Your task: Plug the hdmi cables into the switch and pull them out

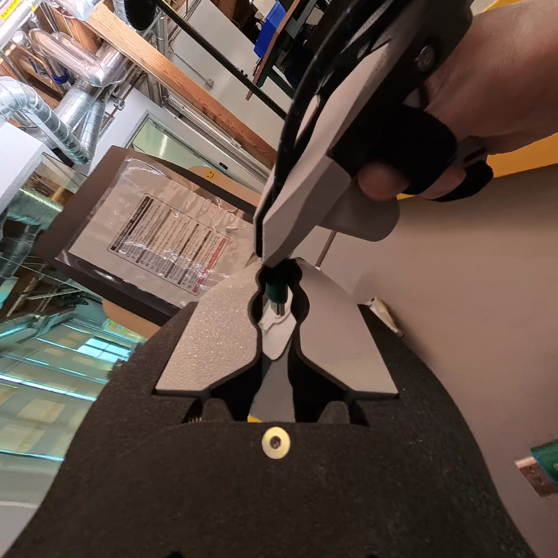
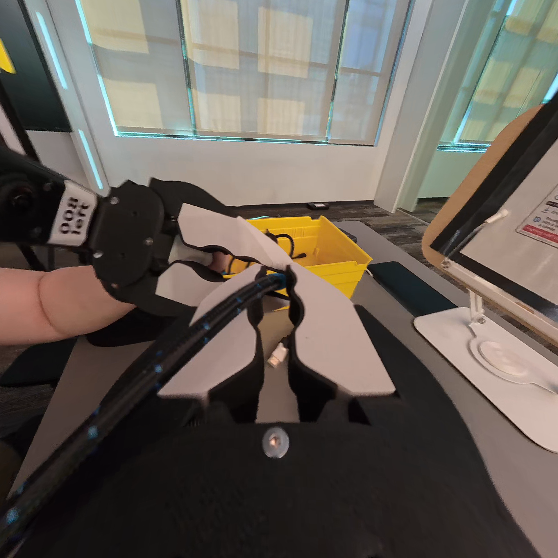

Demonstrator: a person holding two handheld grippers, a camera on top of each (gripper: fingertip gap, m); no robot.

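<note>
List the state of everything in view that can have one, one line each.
Left hand-held gripper: shut on HDMI plug.
Right hand-held gripper: shut on HDMI cable, just behind the plug.
HDMI plug: unplugged, metal end bare.
HDMI cable: lifted, draped over a right finger.
Yellow bin: open, black cables inside.
White connector: lying loose on the table.
</note>
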